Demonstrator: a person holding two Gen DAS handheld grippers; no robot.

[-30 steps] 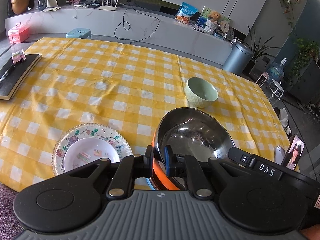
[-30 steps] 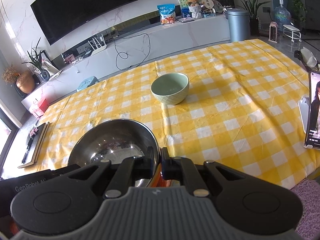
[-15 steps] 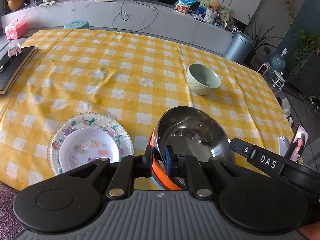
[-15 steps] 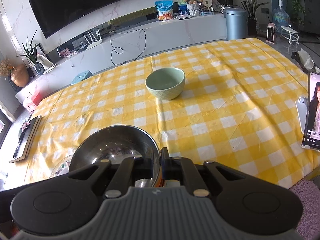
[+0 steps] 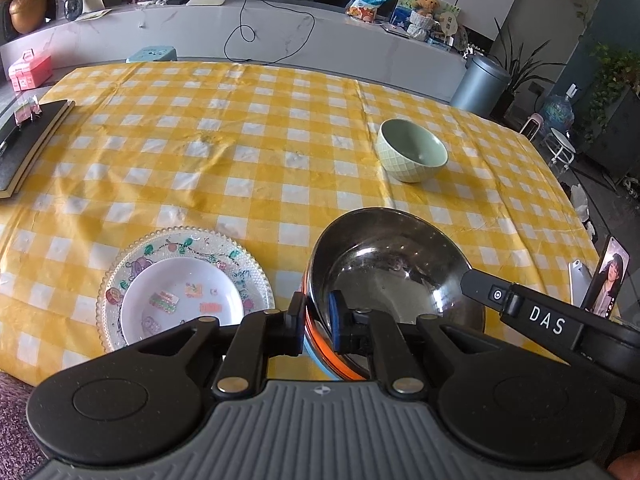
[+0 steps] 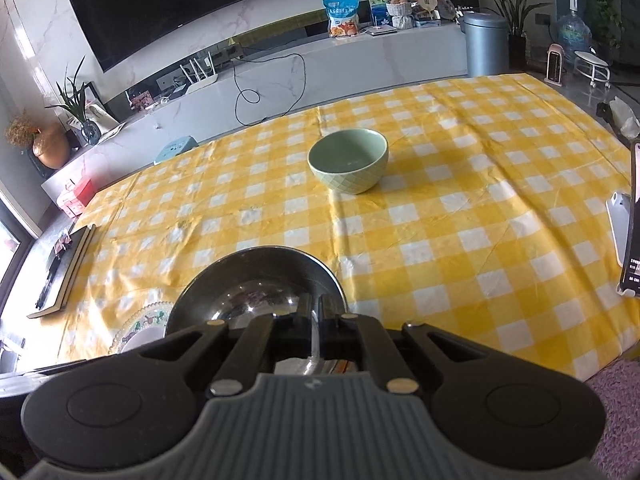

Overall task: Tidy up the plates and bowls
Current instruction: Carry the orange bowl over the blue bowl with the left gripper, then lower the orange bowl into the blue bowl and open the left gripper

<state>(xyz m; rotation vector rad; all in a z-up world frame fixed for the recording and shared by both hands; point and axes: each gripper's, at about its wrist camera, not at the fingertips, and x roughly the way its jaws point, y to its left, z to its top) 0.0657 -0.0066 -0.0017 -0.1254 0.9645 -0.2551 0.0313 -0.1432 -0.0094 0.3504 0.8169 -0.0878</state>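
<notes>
A steel bowl (image 5: 392,264) sits nested in an orange bowl (image 5: 320,344) and a blue bowl (image 5: 314,356) near the table's front edge. My left gripper (image 5: 316,320) is shut on the stack's left rim, one pad outside and one inside. My right gripper (image 6: 316,312) is shut on the steel bowl's (image 6: 248,280) right rim; it also shows in the left wrist view as a black arm (image 5: 466,278). A small white plate (image 5: 182,300) lies on a patterned glass plate (image 5: 184,244) left of the stack. A green bowl (image 5: 412,150) (image 6: 348,164) stands alone farther back.
The yellow checked tablecloth (image 5: 260,140) covers the table. A black notebook (image 5: 28,140) lies at the left edge. A propped phone (image 5: 608,276) (image 6: 632,220) stands at the right edge. A purple rug (image 6: 616,420) is below the front edge.
Both grippers keep their hold on the bowl stack. The views shift only slightly and nothing on the table has moved.
</notes>
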